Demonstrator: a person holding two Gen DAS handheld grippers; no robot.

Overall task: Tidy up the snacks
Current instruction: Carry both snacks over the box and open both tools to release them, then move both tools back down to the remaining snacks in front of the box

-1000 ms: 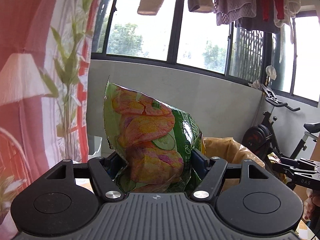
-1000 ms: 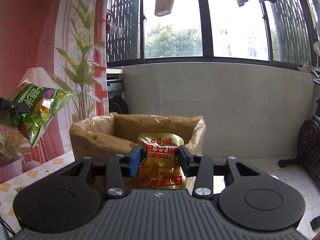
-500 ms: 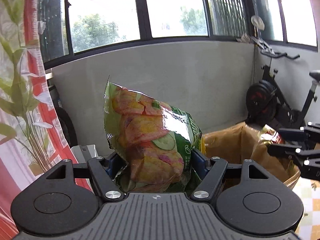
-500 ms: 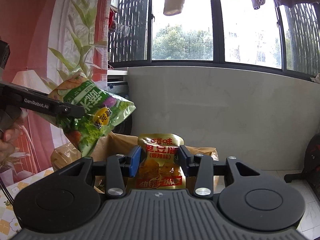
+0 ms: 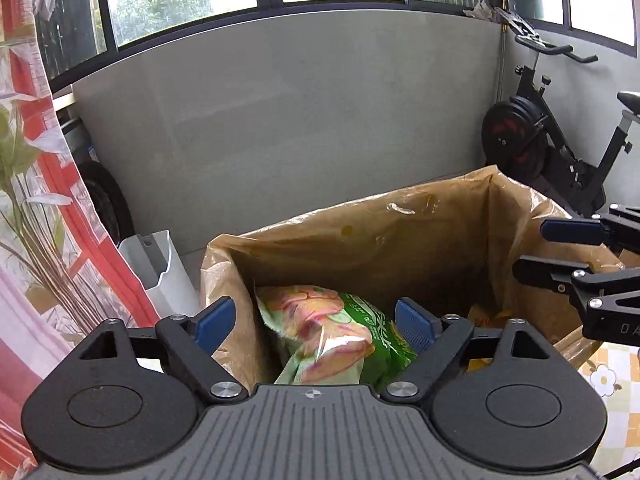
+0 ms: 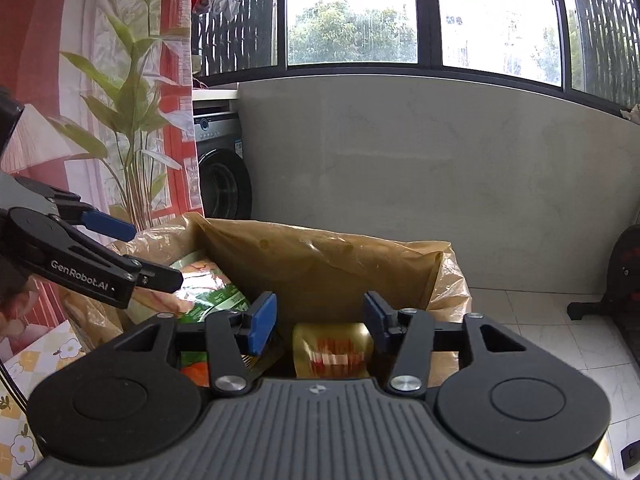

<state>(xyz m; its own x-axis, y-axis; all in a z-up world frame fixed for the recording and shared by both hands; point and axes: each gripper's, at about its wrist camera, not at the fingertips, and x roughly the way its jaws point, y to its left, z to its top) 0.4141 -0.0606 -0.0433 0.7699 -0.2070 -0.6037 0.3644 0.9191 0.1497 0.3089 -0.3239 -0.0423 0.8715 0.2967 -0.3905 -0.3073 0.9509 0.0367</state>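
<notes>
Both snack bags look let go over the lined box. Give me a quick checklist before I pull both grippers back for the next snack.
1. Left gripper open: ok, blue pads spread wide.
2. Green chip bag with pink-orange chips printed on it released: ok, it lies inside the brown plastic-lined box, clear of the pads.
3. Right gripper open: ok.
4. Gold snack packet with red lettering released: ok, it sits below the pads, looks blurred, maybe dropping.
5. Grippers clear of each other: ok, apart at opposite sides of the box.
6. Liner caught on a finger: cannot tell.
</notes>
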